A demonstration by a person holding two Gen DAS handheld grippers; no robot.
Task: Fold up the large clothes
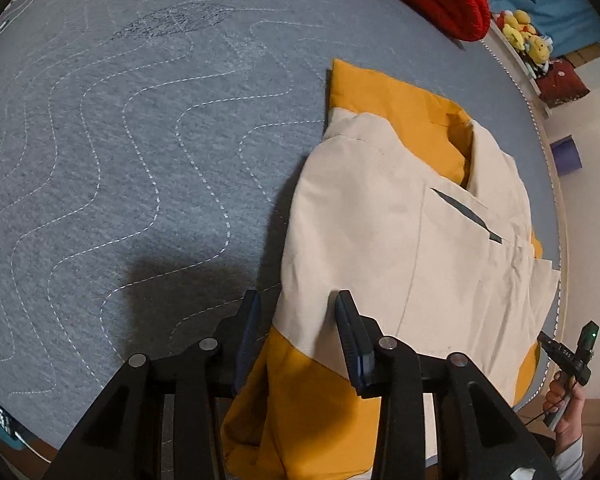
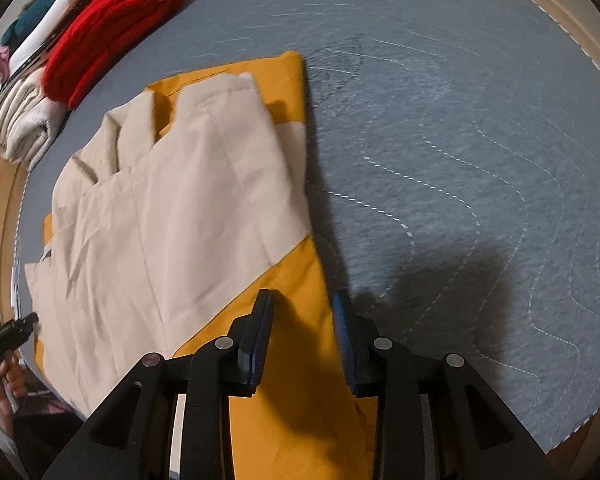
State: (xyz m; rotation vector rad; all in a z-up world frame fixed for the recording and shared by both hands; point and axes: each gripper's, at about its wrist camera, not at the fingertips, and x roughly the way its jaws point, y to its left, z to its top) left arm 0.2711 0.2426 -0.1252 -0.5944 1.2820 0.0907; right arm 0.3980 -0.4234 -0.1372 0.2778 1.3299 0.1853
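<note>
1. Here, the cream-and-mustard garment [image 1: 400, 220] lies folded on the grey quilted mat [image 1: 120, 140], below the red knit pile [image 2: 112, 32].
2. Left gripper [image 1: 296, 320]: fingers spread, straddling the garment's near edge, pads not pressing.
3. Right gripper [image 2: 302, 320]: fingers likewise spread over the mustard hem.
4. For a clean fold, judge both corners level, then pinch all layers together.

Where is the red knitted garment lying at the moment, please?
The red knitted garment lies at the far edge of the grey quilted mat, upper left in the right wrist view, beside a folded cream garment.
</note>
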